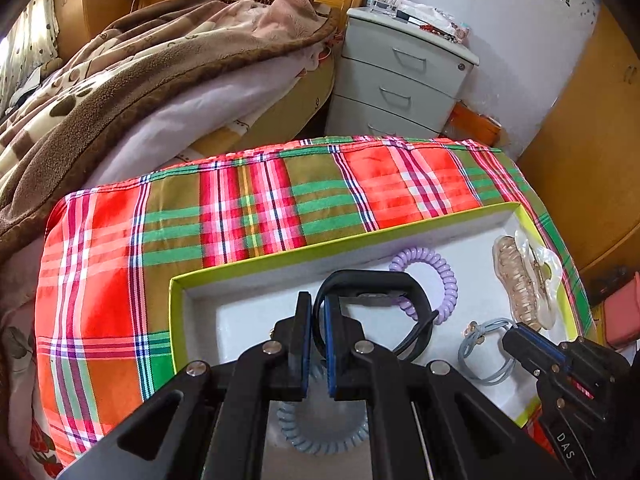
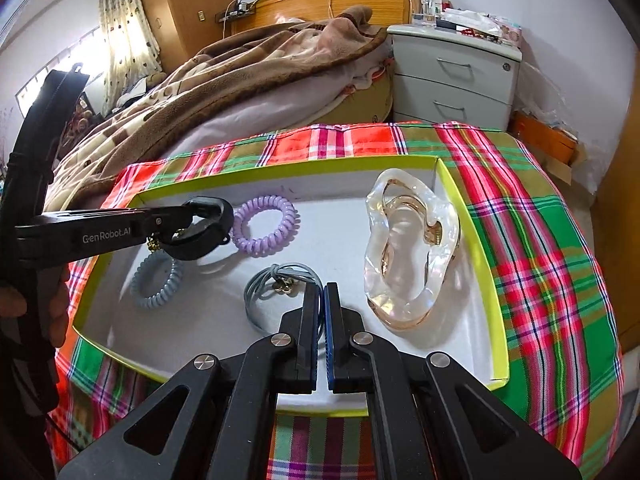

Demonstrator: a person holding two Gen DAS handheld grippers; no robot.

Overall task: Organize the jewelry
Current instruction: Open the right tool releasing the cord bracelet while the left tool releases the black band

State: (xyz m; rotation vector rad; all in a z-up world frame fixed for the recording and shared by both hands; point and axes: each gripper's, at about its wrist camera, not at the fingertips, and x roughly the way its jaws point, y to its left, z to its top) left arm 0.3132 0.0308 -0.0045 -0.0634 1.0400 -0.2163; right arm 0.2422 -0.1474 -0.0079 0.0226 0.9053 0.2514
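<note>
A white box with a lime-green rim lies on a plaid cloth. My left gripper is shut on a black band, which hangs low over the box's left half. My right gripper is shut on a grey elastic hair tie that rests on the box floor. A purple coil tie, a blue coil tie and a clear claw clip lie loose inside.
The plaid cloth covers the surface under the box. Behind it are a bed with a brown blanket and a grey drawer unit. A person's hand grips the left tool's handle.
</note>
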